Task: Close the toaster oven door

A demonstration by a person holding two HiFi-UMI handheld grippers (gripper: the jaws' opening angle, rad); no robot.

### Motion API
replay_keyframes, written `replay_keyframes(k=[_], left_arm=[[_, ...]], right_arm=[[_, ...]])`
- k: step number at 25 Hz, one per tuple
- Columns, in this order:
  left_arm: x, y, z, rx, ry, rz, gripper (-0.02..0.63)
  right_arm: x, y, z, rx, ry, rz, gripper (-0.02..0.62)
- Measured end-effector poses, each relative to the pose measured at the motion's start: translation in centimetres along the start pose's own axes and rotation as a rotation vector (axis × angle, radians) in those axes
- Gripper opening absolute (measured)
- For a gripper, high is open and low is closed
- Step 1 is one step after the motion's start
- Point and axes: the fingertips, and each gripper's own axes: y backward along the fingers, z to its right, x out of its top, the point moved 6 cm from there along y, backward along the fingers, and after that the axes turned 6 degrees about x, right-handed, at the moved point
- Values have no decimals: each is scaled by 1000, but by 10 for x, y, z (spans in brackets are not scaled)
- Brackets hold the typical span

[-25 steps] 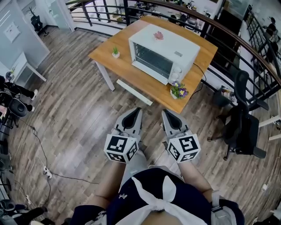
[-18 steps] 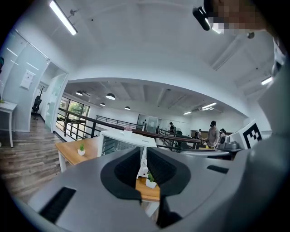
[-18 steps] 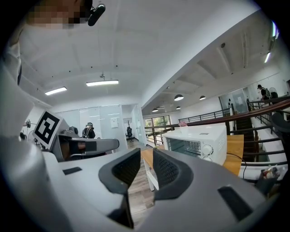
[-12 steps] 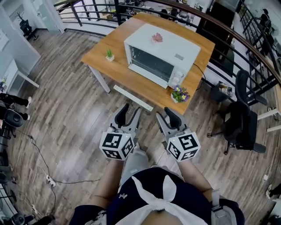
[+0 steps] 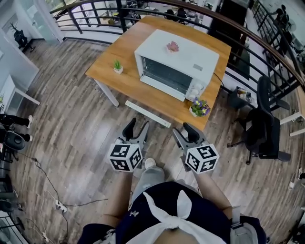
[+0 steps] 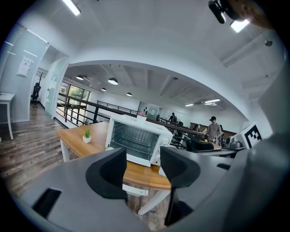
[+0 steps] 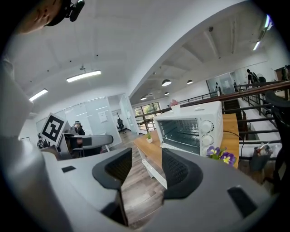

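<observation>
A white toaster oven (image 5: pixel 183 59) stands on a wooden table (image 5: pixel 143 45), its glass door (image 5: pixel 162 89) folded down flat in front of the open cavity. The oven (image 6: pixel 136 140) also shows ahead in the left gripper view, and the oven (image 7: pixel 190 131) in the right gripper view. My left gripper (image 5: pixel 136 126) and right gripper (image 5: pixel 184 130) hover side by side over the floor, short of the table's near edge. Both have just been opening and stand open with nothing between the jaws, as the left gripper (image 6: pixel 142 165) and right gripper (image 7: pixel 146 167) views confirm.
A small green plant (image 5: pixel 117 66) sits at the table's left, a pot of purple flowers (image 5: pixel 200 107) at its near right corner, a pink flower (image 5: pixel 172 46) on the oven. A black office chair (image 5: pixel 264 121) stands to the right; a curved railing (image 5: pixel 95 12) runs behind; cables (image 5: pixel 52 190) lie on the floor.
Both grippers' jaws went from shut to open. Both grippers edged forward toward the table, and the view shifted slightly.
</observation>
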Motion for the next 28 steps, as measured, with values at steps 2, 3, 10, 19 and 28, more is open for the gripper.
replay_keyframes(k=[2,3,10,19,28], left_arm=[[-3,-5,-13,-4,10,-27,231],[-4,-8,-20,-8,15,-41,237],[-12,-27,-65,-13,11,-128,270],[-28,-50,-101,-17,15,-191,275],[-39,-81,-132,-9,111,-261,275]], right_arm=[[-6,-8,6,-18,-27,-19,213],[-9,-12,8,-26,-41,-28,217],[-29,-39,18,-93,-121,-74,227],[-72,-58,37,-166,-199,-188,270],[-87,-72,54,-183,-266,-212,275]])
